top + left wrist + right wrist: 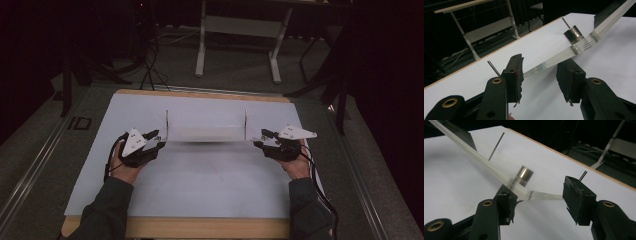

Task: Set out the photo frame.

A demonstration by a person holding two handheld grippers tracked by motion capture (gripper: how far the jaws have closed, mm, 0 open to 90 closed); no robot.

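Observation:
A clear acrylic plate (205, 132) lies across the middle of the white sheet (200, 180), with a thin upright post near each end (167, 124) (246, 124). My left gripper (158, 139) is at the plate's left end and my right gripper (259, 139) at its right end. In the left gripper view the jaws of the left gripper (541, 63) stand apart around the plate's edge (549, 63), with a metal cylinder (573, 33) and its pin beyond. In the right gripper view the right gripper (539, 187) is open around the plate's corner (541, 195), near another cylinder (525, 173).
The sheet covers a wooden table whose edge (200, 227) shows at the front. A white-legged table frame (237, 30) stands on the dark floor beyond, with cables (150, 65) to its left. A metal rail (30, 165) runs along the left side.

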